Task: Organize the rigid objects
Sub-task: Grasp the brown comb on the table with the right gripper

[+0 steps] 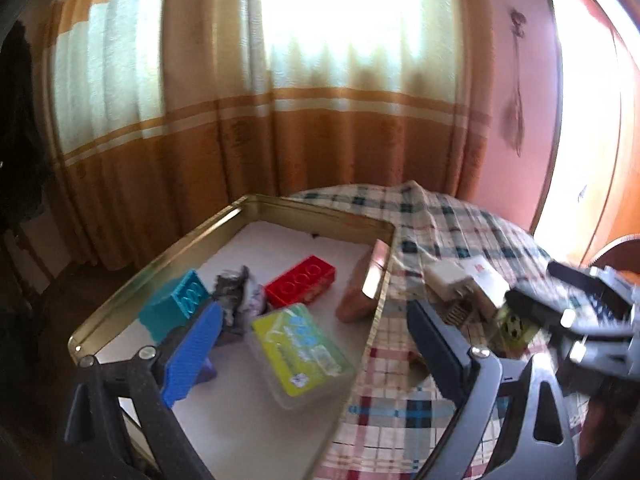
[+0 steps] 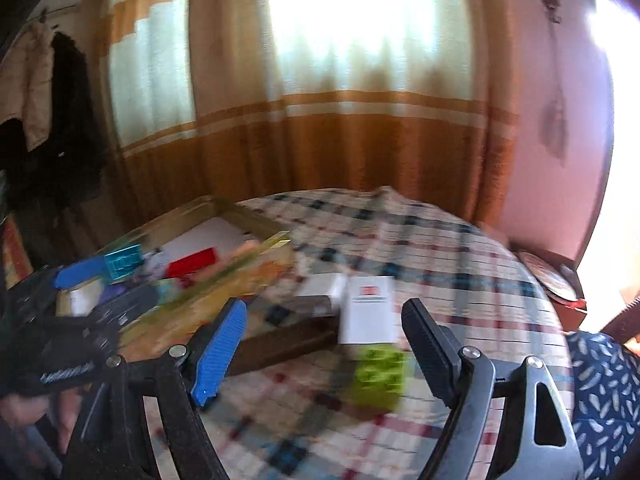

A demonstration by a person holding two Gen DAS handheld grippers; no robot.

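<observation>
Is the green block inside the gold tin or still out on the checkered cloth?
Out. The green block lies on the checkered cloth, apart from the gold tin, which holds the red block and teal block.

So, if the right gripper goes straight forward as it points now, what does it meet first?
Probably the green block on the checked cloth, lying between the open right gripper fingers; the white box lies beyond. Blur makes depth uncertain.
</observation>
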